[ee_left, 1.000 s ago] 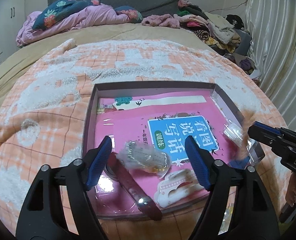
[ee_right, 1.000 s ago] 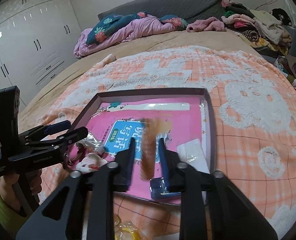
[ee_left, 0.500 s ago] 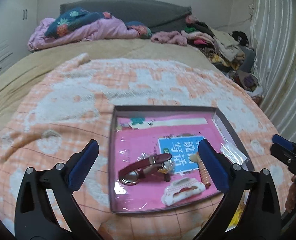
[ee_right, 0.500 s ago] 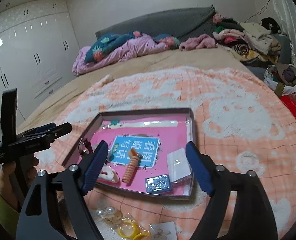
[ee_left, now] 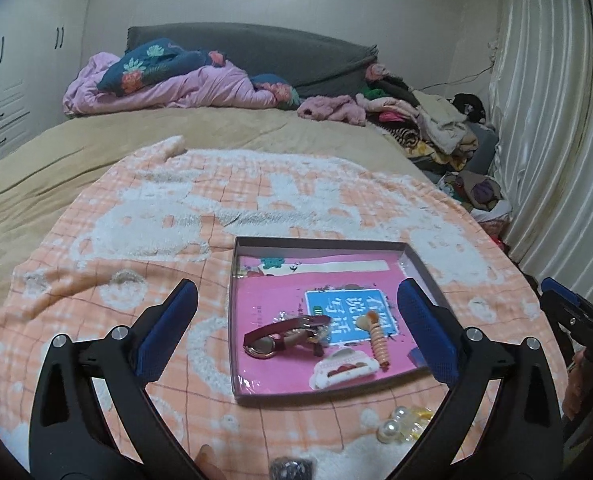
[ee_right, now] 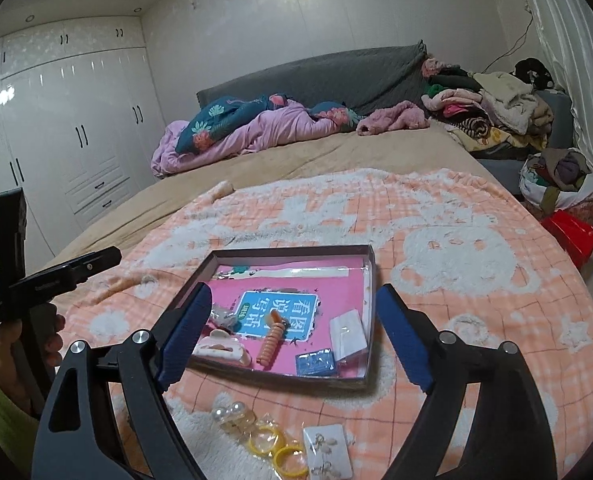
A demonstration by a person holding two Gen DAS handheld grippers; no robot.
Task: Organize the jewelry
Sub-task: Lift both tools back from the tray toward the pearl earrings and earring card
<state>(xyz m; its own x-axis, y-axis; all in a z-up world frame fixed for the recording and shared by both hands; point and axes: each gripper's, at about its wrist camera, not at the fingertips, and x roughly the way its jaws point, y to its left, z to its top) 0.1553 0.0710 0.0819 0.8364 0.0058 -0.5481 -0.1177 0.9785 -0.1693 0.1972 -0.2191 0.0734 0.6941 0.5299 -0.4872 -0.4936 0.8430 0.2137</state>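
Note:
A shallow grey tray (ee_left: 320, 245) (ee_right: 292, 252) with a pink book inside lies on the orange blanket. In it are a dark red watch (ee_left: 280, 334), an orange spiral hair tie (ee_left: 377, 343) (ee_right: 271, 343), a white-pink hair claw (ee_left: 344, 368) (ee_right: 221, 347), a blue packet (ee_right: 315, 361) and a clear bag (ee_right: 348, 334). My left gripper (ee_left: 296, 332) is open and empty, above the tray's near left. My right gripper (ee_right: 296, 336) is open and empty, above the tray's near edge. Pearl and yellow rings in plastic (ee_right: 256, 436) (ee_left: 402, 428) and an earring card (ee_right: 328, 454) lie in front of the tray.
The bed carries a purple and blue quilt (ee_right: 248, 128) and a pile of clothes (ee_right: 492, 108) at the far end. A curtain (ee_left: 556, 120) hangs on the right. White wardrobes (ee_right: 56, 128) stand on the left. A red box (ee_right: 570, 236) sits by the bed.
Both grippers opened and pulled back and up from the tray. The left let go of the watch and the right let go of the orange hair tie; both now lie in the tray.

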